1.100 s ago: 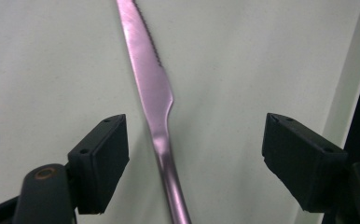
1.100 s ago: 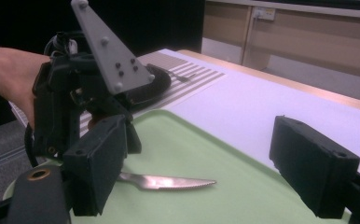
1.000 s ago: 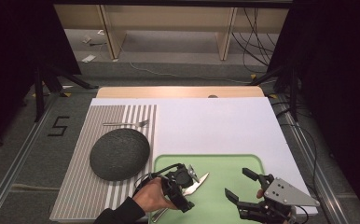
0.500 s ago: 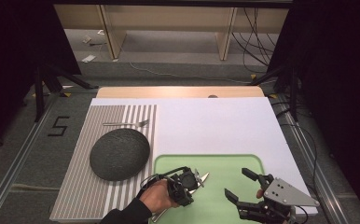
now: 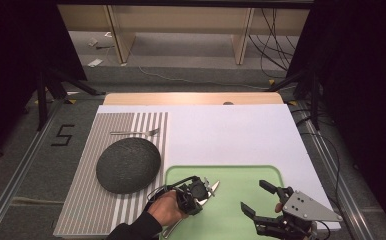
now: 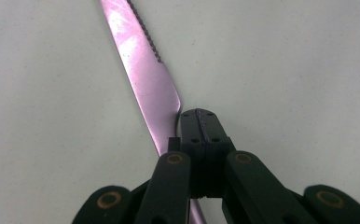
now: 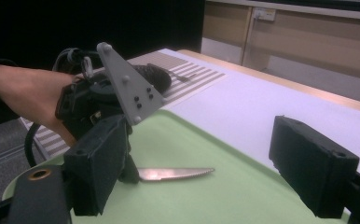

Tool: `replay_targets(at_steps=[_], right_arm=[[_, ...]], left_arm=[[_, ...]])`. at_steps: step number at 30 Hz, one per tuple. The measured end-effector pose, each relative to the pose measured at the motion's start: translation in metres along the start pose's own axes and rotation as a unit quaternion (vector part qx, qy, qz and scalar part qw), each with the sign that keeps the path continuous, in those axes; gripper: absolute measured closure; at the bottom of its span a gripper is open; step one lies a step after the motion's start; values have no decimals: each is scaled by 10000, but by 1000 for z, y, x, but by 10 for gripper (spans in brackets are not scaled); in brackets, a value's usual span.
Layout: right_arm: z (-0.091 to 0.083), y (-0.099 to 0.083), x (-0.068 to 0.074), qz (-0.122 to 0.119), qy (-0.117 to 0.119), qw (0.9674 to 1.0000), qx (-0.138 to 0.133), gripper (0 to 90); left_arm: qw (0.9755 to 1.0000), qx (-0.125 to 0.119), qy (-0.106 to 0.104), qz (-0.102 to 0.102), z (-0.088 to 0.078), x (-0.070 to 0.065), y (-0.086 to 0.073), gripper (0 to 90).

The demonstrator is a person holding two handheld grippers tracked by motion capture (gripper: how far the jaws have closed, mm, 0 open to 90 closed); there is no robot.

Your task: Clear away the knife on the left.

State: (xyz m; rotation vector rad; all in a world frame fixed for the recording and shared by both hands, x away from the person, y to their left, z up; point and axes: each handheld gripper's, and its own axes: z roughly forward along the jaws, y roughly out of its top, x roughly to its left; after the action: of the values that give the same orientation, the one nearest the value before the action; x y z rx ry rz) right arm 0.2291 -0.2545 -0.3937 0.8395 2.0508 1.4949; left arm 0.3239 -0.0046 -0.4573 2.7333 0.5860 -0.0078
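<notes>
My left claw (image 5: 200,191) has just drawn its jaws together, and in the left gripper view they meet with the knife (image 6: 143,70) pinched at the near end of its blade; the pads look fully shut, so the grip is thin, on the flat metal edge. The knife lies flat on the green tray (image 5: 241,175), at its left part, with the blade pointing toward the tray's middle, as the right gripper view shows (image 7: 176,173). To do this lift well, I judge I should raise it slowly and level, keep my wrist from rolling, and watch that the blade does not pivot between the pads, since the hold sits to one side of the metal. My right claw (image 5: 257,197) hovers over the tray's right part, jaws well apart, holding nothing, ready to steady things if needed. The knife itself is slim polished steel with a pinkish sheen close up, a serrated edge along one side, fine scratches near the tip and a pointed end.
</notes>
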Motion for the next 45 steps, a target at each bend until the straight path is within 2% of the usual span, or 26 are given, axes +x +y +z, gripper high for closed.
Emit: replay_targets(at_steps=[2,11,20,24,29,33,36,40,45], right_arm=[[0,0,0,-11,-5,10000,4,200],[0,0,0,12,-4,10000,18,201],[0,0,0,-1,-27,10000,23,202],[0,0,0,-1,-19,10000,14,202],[0,0,1,-16,-21,10000,11,202],[0,0,1,-14,-21,10000,5,203],[0,0,1,-13,-23,10000,11,203],[-1,0,0,-13,-31,10000,5,203],[-1,0,0,-8,-20,10000,1,203]], left_arm=[[10000,18,-3,17,0,1,0,895],[9997,-90,56,-223,-1,8,-5,895],[9995,-57,155,-272,-4,13,-11,896],[9992,-47,175,-347,-6,16,-15,896],[9983,-19,328,-472,-7,19,-19,896],[9980,-18,300,-552,-9,22,-23,896],[9980,0,331,-547,-10,22,-24,896],[9974,166,521,-473,-11,15,-25,897],[9971,158,484,-558,-13,16,-32,897]])
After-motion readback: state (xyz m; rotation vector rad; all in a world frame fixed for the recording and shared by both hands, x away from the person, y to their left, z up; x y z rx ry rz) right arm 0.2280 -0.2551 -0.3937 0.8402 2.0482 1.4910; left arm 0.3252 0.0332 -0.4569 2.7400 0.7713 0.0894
